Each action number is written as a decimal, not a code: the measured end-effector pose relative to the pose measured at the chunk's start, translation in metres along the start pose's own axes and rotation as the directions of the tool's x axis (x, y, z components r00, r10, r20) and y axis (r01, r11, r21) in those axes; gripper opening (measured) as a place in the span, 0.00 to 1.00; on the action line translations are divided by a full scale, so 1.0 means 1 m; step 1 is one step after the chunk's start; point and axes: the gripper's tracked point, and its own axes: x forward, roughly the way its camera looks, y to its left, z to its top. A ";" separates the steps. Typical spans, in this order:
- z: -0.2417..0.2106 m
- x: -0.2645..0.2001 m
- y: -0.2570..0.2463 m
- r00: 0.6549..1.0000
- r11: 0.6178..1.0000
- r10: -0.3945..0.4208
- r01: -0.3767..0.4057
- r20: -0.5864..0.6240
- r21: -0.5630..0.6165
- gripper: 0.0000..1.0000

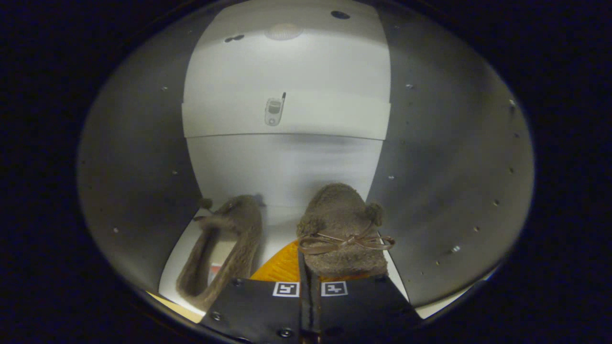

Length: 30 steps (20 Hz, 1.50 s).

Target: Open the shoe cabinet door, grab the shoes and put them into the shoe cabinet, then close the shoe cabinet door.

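Two fuzzy brown slippers sit inside the white shoe cabinet (287,167). Nearest, my tool (306,286) is pinched narrow on the heel edge of the right slipper (342,229), its bow just ahead. Left, the other slipper (224,248) rests on the shelf. Releasing carelessly might snag the bow and drag the slipper out.

Straight ahead, well beyond the hand-held gripper (310,283), is a small grey phone picture (273,111) with a thin dark aerial, standing upright. Higher up and farther off is a pale oval patch (283,31). Just left of it are two small dark marks (234,38), and to its right a dark oval spot (340,15).
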 end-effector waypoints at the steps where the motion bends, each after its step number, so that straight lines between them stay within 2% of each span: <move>1: -0.002 0.009 0.003 1.000 1.000 0.008 -0.008 -0.013 -0.006 0.02; 7: -0.013 0.036 0.004 0.998 1.000 0.018 -0.017 -0.068 0.014 0.02; 13: -0.026 0.035 0.004 0.994 1.000 -0.003 0.004 -0.110 0.017 0.06; 15: -0.030 0.031 0.006 0.994 1.000 -0.014 0.014 -0.106 0.004 0.16; 21: -0.024 0.008 0.006 0.997 0.999 -0.026 0.028 -0.077 0.021 0.66; 30: -0.017 -0.062 -0.004 0.999 0.997 -0.053 0.053 -0.009 0.059 0.89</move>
